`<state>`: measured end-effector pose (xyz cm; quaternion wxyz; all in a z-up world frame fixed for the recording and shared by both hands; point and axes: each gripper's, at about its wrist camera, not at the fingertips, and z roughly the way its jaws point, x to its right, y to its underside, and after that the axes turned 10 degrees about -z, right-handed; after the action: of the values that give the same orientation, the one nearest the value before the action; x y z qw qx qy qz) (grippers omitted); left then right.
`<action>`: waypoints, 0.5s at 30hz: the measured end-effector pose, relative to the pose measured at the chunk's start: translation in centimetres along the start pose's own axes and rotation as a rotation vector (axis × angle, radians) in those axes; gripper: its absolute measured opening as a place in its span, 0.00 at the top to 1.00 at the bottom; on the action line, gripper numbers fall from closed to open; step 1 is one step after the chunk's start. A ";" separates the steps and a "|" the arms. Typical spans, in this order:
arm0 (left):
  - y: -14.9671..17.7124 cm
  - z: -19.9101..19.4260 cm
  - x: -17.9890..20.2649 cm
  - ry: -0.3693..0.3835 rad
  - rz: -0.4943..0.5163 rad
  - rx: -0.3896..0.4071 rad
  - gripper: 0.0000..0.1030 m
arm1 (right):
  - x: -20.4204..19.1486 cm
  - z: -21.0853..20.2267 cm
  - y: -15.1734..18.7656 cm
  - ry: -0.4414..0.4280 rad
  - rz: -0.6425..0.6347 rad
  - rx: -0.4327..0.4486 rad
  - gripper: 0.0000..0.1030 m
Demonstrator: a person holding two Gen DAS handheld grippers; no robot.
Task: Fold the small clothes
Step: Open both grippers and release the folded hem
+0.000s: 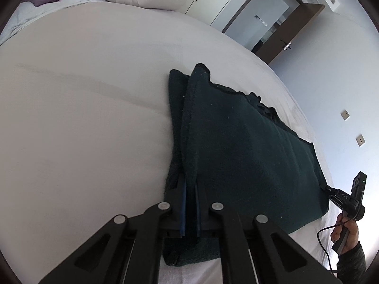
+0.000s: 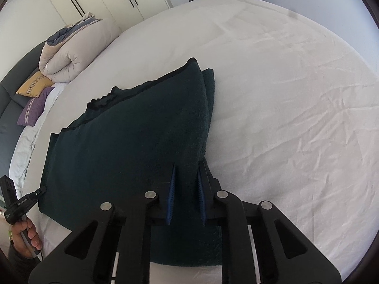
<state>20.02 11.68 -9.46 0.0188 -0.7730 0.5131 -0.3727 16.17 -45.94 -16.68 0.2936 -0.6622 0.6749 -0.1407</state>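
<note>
A white bed [image 1: 83, 118] carries the dark green cloth [image 1: 248, 146], lying flat. The left gripper [image 1: 190, 184] is clamped on one near corner; the right gripper [image 2: 187, 177] is clamped on the other.

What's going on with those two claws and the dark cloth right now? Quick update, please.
Left claw shut on dark green cloth, near corner. Right claw shut on the opposite near corner. Cloth lies on the white bed sheet, edge lifted. Nothing in the way.
</note>
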 end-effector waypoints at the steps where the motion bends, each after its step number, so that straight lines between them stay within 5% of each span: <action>1: 0.2 0.0 -0.1 0.000 -0.005 -0.001 0.95 | -0.1 0.0 0.0 0.003 -0.004 0.001 0.84; 9: 0.2 0.5 -0.5 0.002 -0.021 0.004 0.90 | 0.3 1.0 0.3 -0.008 -0.006 -0.039 0.84; 12: 0.0 -0.3 -0.4 0.021 -0.031 -0.001 0.74 | 0.8 0.6 0.1 -0.016 0.022 -0.033 0.84; 14: 0.0 -1.4 0.1 -0.008 -0.014 0.024 0.56 | 1.4 -0.2 0.1 -0.019 0.072 -0.017 0.84; 15: 0.0 -2.4 0.6 -0.057 0.001 0.068 0.38 | 1.7 -0.7 0.1 -0.020 0.093 -0.003 0.84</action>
<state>18.73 12.08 -7.36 0.0597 -0.7818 0.5000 -0.3678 15.73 -47.72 -16.53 0.3055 -0.6319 0.7023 -0.1194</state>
